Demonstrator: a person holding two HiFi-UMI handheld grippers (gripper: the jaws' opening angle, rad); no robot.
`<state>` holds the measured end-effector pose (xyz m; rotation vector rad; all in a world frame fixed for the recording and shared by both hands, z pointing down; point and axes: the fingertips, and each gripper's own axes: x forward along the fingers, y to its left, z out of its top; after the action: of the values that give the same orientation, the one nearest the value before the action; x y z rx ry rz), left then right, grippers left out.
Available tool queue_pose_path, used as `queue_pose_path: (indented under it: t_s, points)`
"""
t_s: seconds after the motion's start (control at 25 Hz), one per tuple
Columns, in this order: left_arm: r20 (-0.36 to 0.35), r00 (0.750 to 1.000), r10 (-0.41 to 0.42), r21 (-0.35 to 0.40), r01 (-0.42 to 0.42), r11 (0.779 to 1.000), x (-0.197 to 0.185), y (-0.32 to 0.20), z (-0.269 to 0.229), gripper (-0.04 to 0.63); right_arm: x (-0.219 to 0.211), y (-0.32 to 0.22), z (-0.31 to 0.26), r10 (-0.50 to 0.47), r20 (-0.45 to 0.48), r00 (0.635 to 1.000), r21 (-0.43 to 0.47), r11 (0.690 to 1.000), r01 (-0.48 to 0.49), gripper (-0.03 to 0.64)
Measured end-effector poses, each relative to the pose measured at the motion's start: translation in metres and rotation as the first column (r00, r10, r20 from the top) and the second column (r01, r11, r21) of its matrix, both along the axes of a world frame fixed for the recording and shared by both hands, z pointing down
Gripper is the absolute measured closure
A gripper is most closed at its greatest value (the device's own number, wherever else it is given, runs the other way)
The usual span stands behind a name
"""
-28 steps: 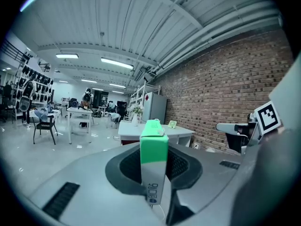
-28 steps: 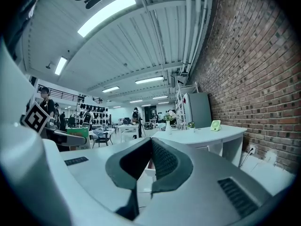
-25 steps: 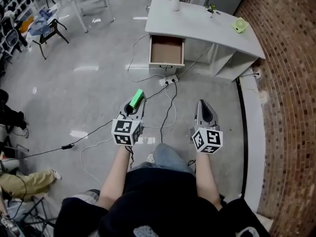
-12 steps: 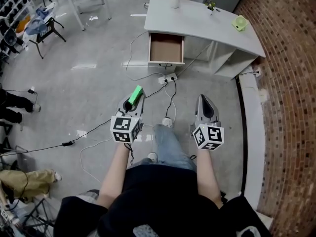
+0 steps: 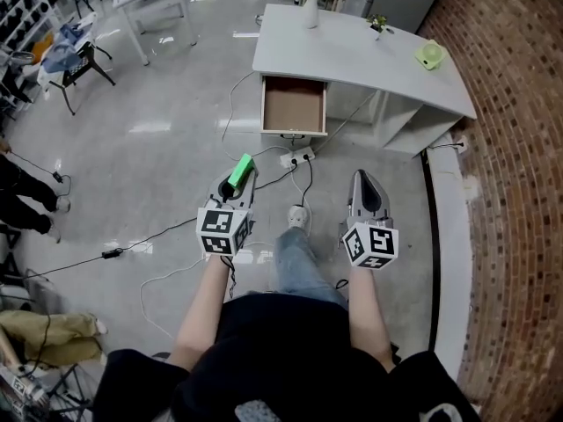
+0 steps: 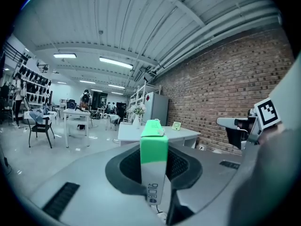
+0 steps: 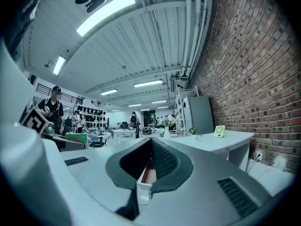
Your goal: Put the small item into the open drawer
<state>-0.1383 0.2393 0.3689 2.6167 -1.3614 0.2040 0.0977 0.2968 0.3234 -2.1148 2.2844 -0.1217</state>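
My left gripper (image 5: 238, 183) is clamped on the box (image 5: 242, 168), a small green-and-white carton. The pads sit on its two flat sides around the white half, and the green end sticks out past the tips. It hangs over the floor, well apart from the drawer (image 5: 294, 105), which stands open at the front of the bench (image 5: 352, 47) ahead. My right gripper (image 5: 366, 190) is closed and empty. I judge the box light and thin-walled: stiff enough to carry, but easy to dent under a harder squeeze, and its smooth faces could slip. The flat-side hold looks sound to me; I'd lower it in green end first.
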Motion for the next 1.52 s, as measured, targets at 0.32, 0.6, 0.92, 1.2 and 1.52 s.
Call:
queue_pose_path:
  t_s: [0.32,0.6,0.92,1.2,1.52]
  points:
    - [0.021,0.999,-0.026,0.009,0.026,1.0,0.03,-0.111,0.008,0.505,0.024,-0.131,0.007,-0.063,-0.011,0.998,0.011,0.998,0.063,0.615]
    - [0.034,0.998,-0.045,0.0,0.045,0.999,0.068,-0.234,0.001,0.505,0.048,-0.265,0.004,-0.126,0.001,0.992,-0.015,0.992,0.126,0.615]
    - [0.014,0.995,-0.103,-0.018,0.103,0.994,0.096,-0.338,0.004,0.505,0.06,-0.381,0.019,-0.205,-0.001,0.979,-0.074,0.976,0.204,0.615]
    - [0.028,0.993,-0.117,-0.041,0.118,0.992,0.099,-0.37,0.013,0.505,0.049,-0.417,0.026,-0.247,-0.008,0.969,-0.1,0.964,0.245,0.615]
    - [0.051,0.997,-0.062,-0.072,0.065,0.995,0.105,-0.386,0.02,0.505,0.045,-0.434,0.036,-0.225,0.014,0.974,-0.129,0.966,0.224,0.615]
